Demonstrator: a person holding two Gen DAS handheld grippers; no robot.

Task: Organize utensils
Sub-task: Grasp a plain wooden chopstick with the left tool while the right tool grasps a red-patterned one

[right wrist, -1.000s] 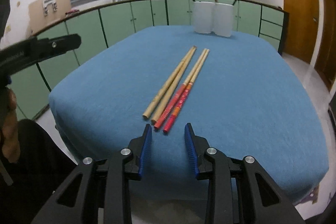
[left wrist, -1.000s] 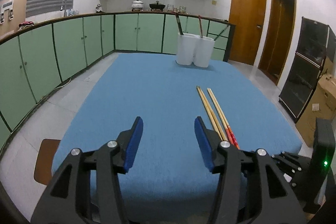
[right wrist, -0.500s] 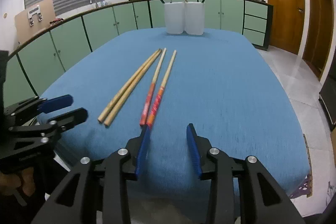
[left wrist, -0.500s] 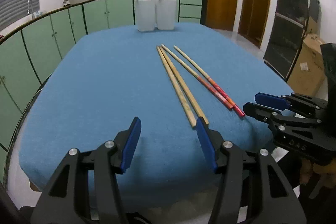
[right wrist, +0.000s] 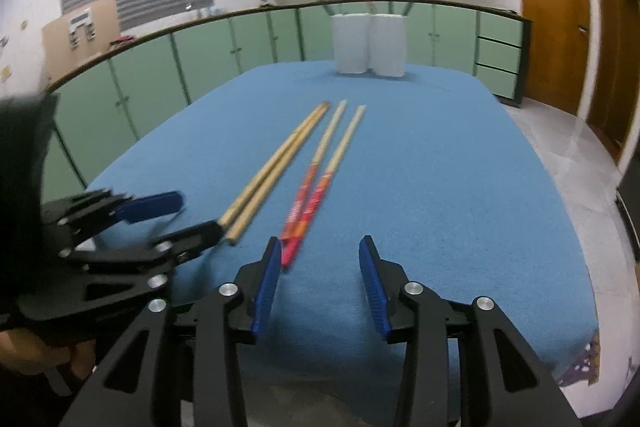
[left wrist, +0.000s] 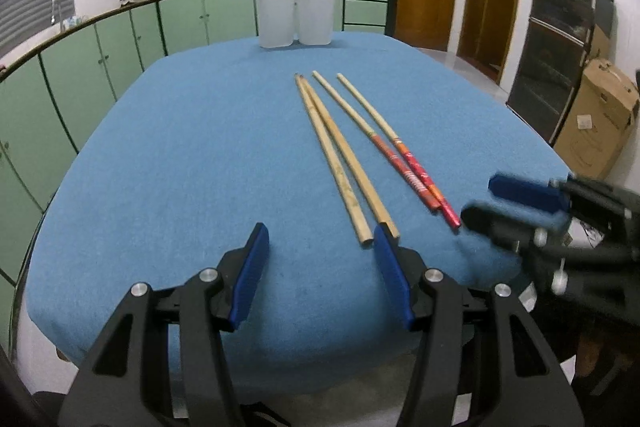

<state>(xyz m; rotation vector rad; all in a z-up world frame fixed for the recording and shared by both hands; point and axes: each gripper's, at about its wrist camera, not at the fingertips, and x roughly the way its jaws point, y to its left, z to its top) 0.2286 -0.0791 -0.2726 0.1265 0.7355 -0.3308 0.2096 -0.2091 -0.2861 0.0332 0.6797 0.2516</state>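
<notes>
Hovering at the near table edge, the left gripper and right gripper both gape wide, empty. Beyond them lie the plain chopsticks and, just right, the red-handled chopsticks, all ungrasped. The far white holders await them; sorting looks barely begun.
</notes>
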